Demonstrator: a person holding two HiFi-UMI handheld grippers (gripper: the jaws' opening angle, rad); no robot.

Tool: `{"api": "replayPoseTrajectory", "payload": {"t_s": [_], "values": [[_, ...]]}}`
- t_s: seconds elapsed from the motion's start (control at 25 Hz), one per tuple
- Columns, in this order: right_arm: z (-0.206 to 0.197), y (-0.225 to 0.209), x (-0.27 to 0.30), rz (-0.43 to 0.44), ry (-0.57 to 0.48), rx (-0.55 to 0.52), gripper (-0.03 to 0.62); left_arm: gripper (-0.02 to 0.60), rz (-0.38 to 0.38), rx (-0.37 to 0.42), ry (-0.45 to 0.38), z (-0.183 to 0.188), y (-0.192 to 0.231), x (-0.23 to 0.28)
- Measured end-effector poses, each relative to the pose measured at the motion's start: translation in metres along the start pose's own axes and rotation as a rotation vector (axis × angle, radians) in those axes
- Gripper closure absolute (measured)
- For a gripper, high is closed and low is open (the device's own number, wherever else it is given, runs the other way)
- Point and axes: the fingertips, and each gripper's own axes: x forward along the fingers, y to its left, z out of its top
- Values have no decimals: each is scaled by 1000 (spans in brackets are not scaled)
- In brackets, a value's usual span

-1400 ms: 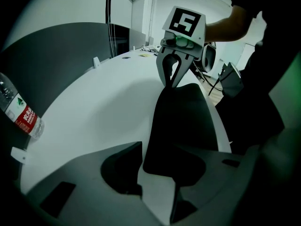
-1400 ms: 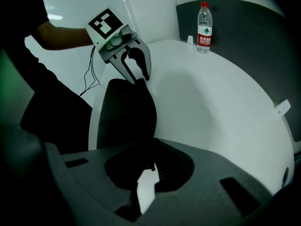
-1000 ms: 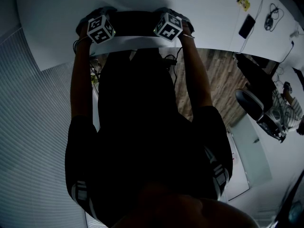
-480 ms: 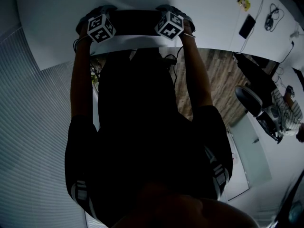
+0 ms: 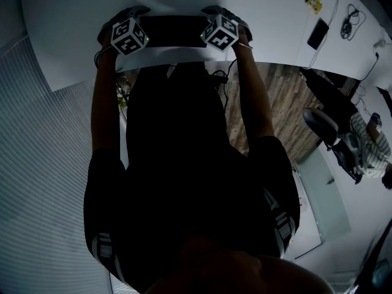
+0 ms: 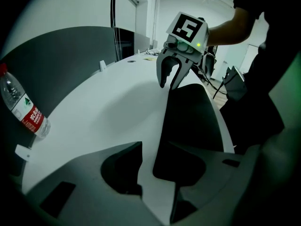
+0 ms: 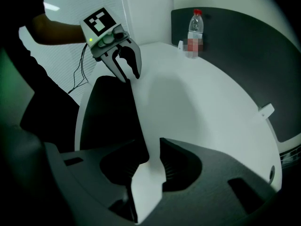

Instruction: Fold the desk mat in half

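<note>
A black desk mat lies on the white table, close to its near edge. My left gripper stands at the mat's left end and my right gripper at its right end, both pointing steeply down. In the left gripper view the left gripper is open, with bare table in the gap and the mat reaching its right jaw. In the right gripper view the right gripper has just been opening. It is open on white table, and the mat lies along its left jaw.
A water bottle with a red cap and label stands at the table's far side by a dark partition. A phone and cables lie far right. An office chair stands on the floor to the right.
Both grippers stay at the ends of the mat with hardly any shift. The mat has not moved. Only a person far right by the chair has shifted.
</note>
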Motion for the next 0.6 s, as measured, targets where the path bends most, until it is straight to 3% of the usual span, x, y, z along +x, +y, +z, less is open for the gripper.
{"api": "replayPoseTrajectory", "payload": {"t_s": [0.6], "values": [[3, -4, -1, -8, -15, 10, 496, 454, 14, -37, -44, 7, 6, -3]]}}
